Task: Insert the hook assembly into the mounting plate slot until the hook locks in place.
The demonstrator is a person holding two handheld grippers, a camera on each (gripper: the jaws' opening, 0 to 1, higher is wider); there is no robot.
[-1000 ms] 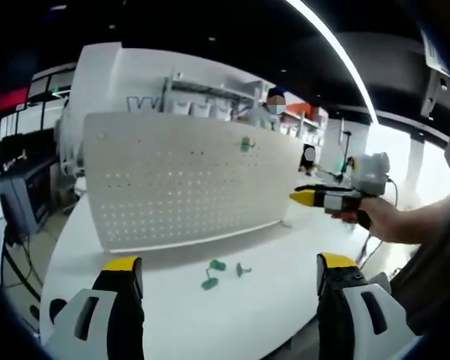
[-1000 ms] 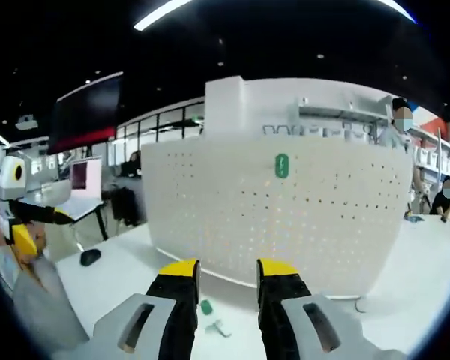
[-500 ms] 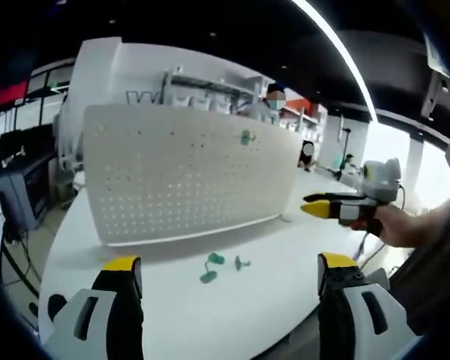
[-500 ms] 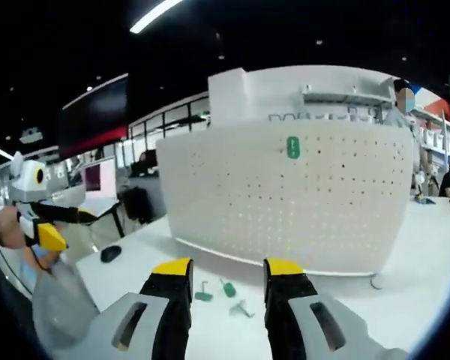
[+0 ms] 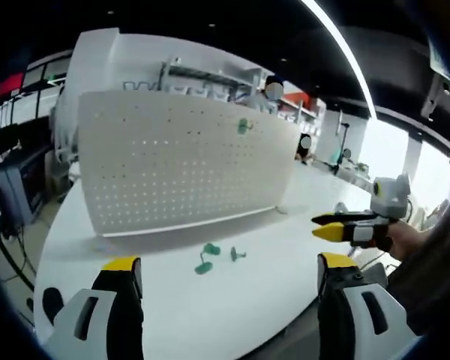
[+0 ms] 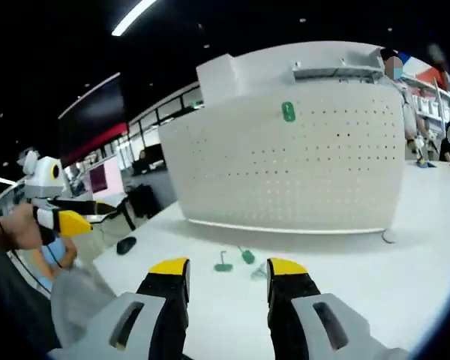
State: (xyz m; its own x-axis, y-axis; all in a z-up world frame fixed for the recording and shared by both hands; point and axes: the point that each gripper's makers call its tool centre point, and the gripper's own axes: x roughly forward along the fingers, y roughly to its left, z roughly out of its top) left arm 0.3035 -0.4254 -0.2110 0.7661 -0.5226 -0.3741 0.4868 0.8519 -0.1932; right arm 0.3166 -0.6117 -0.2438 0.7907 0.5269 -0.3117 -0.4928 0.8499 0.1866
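Hooks (image 5: 208, 259), small green pcs, are lying loose on the white surface (image 5: 232, 307) just in front of the upright white pegboard (image 5: 172, 161); one green hook (image 6: 288, 112) is sitting high on the board. Left claw (image 5: 229, 289) is hovering w/ jaws wide apart, holding nothing. Right claw (image 6: 223, 281) is hovering over the surface, jaws apart, nothing between them.

Both views face the pegboard (image 5: 180, 165) from well back
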